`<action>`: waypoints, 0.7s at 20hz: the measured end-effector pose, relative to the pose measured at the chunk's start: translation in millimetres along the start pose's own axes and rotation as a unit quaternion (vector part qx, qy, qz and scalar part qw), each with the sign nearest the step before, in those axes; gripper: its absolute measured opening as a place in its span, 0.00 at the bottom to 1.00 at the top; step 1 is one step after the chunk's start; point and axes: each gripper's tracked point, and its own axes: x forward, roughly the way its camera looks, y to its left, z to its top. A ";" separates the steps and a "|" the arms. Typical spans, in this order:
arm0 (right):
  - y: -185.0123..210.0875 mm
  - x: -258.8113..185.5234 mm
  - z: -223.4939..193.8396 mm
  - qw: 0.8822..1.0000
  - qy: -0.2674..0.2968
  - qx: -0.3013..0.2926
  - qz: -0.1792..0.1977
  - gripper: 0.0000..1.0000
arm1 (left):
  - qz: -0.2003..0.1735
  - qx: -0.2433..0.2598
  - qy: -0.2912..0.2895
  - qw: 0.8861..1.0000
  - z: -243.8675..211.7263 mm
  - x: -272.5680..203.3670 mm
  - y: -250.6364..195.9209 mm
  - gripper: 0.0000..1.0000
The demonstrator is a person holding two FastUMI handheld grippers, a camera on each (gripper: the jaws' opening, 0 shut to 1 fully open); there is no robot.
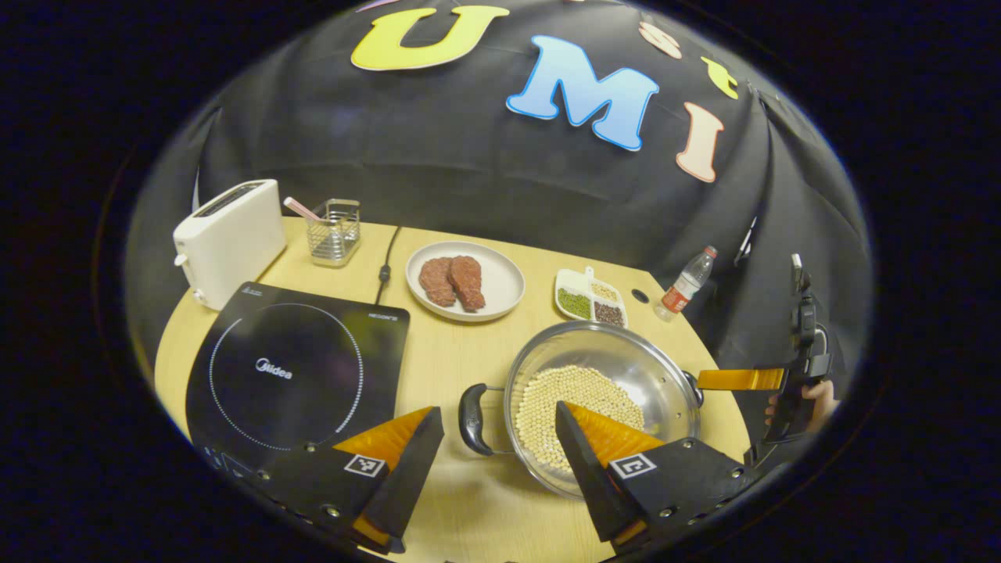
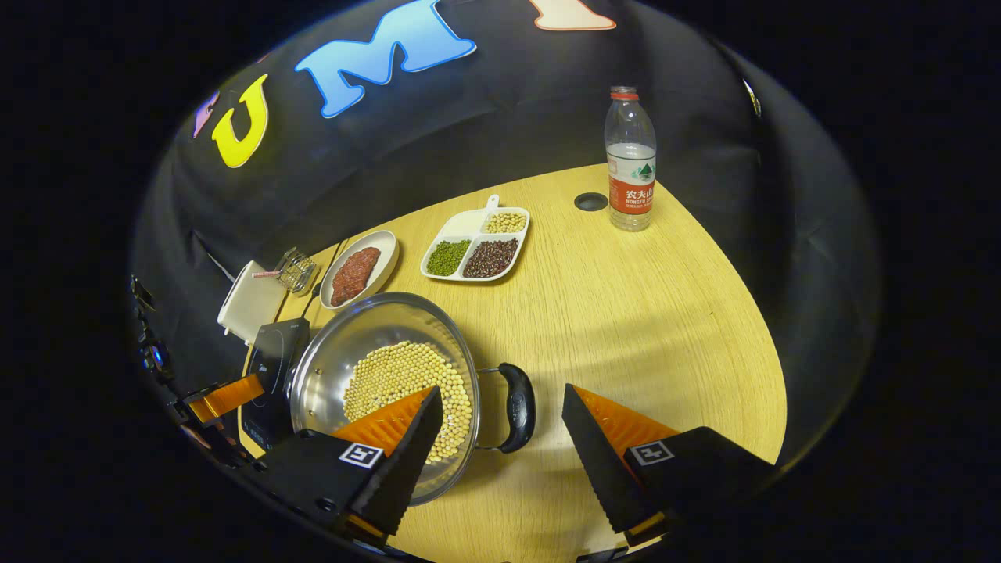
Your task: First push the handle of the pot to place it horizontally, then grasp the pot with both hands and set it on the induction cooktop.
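A steel pot [image 1: 633, 356] holding pale beans stands on the wooden table, right of the black induction cooktop [image 1: 297, 367]. Its black left handle [image 1: 473, 418] lies between the spread fingers of my open left gripper [image 1: 496, 413]. At the pot's far side the right gripper's orange finger [image 1: 739, 379] reaches in, with a hand behind it. In the right gripper view the pot [image 2: 344, 336] sits low left, and its other black handle [image 2: 516, 407] lies between the fingers of my open right gripper [image 2: 502, 395]. The left gripper's orange finger [image 2: 227, 396] shows beyond the pot, by the cooktop [image 2: 278, 352].
Behind the cooktop stand a white toaster [image 1: 231, 238] and a wire basket [image 1: 334, 231]. A plate of meat [image 1: 465, 281], a divided dish of beans [image 1: 590, 301] and a water bottle [image 1: 687, 285] line the back of the table. A cable runs to the cooktop.
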 end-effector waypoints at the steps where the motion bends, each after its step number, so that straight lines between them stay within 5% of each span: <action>1: -0.6 4.9 0.8 1.000 -0.001 0.001 -0.001 0.98 | -0.006 0.000 0.004 1.000 -1.7 9.4 -1.0 0.88; 14: 6.3 55.8 -26.6 1.000 0.016 -0.002 0.007 0.96 | -0.034 0.010 0.054 0.998 -30.2 78.3 15.4 0.88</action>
